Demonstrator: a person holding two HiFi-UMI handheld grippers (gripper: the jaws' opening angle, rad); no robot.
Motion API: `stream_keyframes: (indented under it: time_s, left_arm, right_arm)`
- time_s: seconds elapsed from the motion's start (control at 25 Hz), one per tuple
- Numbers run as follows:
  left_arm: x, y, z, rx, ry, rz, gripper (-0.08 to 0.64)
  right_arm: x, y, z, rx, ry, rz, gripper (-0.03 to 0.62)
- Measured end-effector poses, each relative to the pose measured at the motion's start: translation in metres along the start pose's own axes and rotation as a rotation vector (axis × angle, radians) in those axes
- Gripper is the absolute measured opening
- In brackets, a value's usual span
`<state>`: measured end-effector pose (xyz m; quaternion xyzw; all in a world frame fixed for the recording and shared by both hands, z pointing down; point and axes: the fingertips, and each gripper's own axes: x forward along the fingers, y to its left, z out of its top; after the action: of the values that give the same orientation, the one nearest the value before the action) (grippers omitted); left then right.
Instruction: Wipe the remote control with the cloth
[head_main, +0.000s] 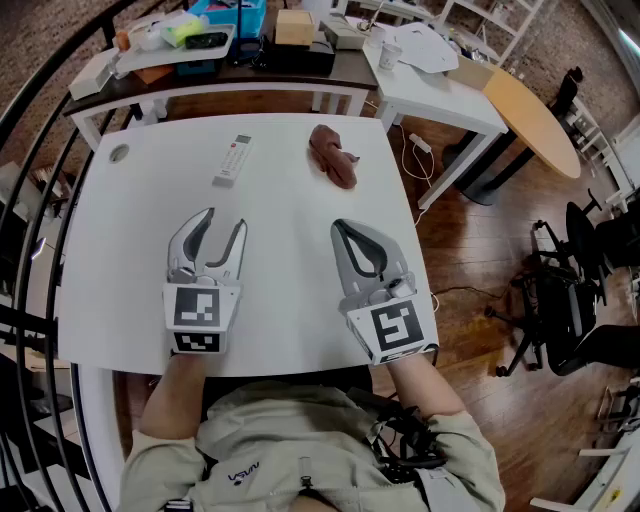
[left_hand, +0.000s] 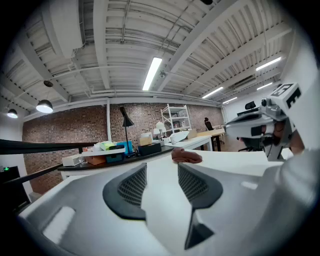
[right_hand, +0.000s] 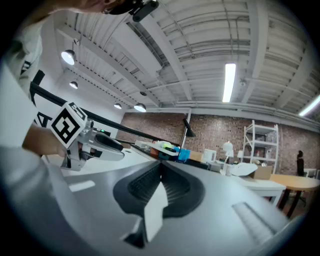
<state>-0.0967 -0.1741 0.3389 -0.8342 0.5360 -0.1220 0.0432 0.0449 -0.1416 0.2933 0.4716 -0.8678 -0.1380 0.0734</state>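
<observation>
1. left gripper: jaws apart, nothing between them, pointing forward and slightly nose-down.
2. right gripper: jaws closed together, empty, about level, angled a bit inward.
3. Grippers side by side, apart from each other; left forearm and right forearm extend behind them.

The left gripper sits low over a white counter, its two dark ribbed fingers standing apart with only bare surface between them. Beyond the fingertips, towards the far edge, a crumpled brown cloth lies on the counter. The right gripper reaches in sideways from the right, with its marker cube above it. Behind stands a dark counter carrying a blue box, a cardboard box and a black lamp, against a brick wall.
</observation>
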Motion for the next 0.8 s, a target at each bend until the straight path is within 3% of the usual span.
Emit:
stream_keyframes:
  time_s: [0.12, 0.32, 0.56, 0.8]
  left_arm:
    - [0.022, 0.014, -0.004, 0.016, 0.061, -0.021, 0.243]
    - [0.052, 0.036, -0.015, 0.026, 0.152, -0.016, 0.295]
    - [0.087, 0.063, -0.037, 0.000, 0.257, -0.012, 0.329]
    - [0.116, 0.069, -0.049, -0.074, 0.338, -0.060, 0.345]
  right_arm:
    - [0.008, -0.012, 0.006, -0.020, 0.006, -0.004, 0.052]
    - [0.025, -0.034, 0.003, 0.028, 0.024, 0.024, 0.099]
    - [0.047, -0.060, -0.005, 0.044, 0.068, 0.018, 0.129]
    - [0.073, -0.080, -0.022, 0.040, 0.141, 0.019, 0.145]
